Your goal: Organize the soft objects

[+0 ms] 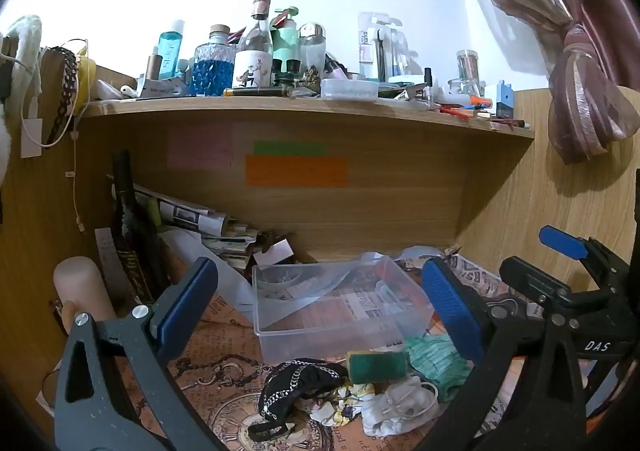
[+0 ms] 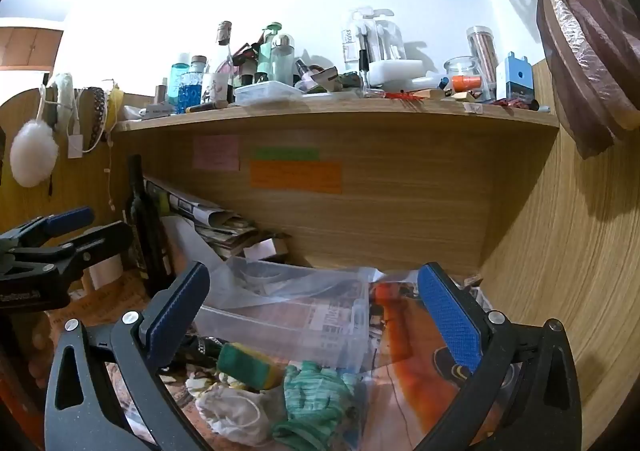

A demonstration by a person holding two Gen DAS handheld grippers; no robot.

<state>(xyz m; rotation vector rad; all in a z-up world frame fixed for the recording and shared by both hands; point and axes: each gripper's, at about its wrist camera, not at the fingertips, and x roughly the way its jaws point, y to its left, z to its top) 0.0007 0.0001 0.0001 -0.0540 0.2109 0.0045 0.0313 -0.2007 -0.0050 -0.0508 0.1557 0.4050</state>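
A clear plastic box (image 1: pixel 336 303) sits on the printed paper of the desk, also in the right wrist view (image 2: pixel 288 315). In front of it lies a pile of soft things: a black chain-trimmed cloth (image 1: pixel 298 383), a green and yellow sponge (image 1: pixel 376 365) (image 2: pixel 248 365), a green knit glove (image 1: pixel 436 365) (image 2: pixel 316 399) and a white cloth (image 1: pixel 400 407) (image 2: pixel 236 411). My left gripper (image 1: pixel 320 307) is open and empty above the pile. My right gripper (image 2: pixel 316 315) is open and empty, over the glove; it also shows in the left wrist view (image 1: pixel 560 263).
A wooden shelf (image 1: pixel 304 107) crowded with bottles and jars runs above. Folded newspapers (image 1: pixel 200 219) and a dark bottle (image 2: pixel 146 227) lean at the back left. A clear plastic bag (image 2: pixel 400 371) lies right of the box. A curtain (image 1: pixel 576 91) hangs at right.
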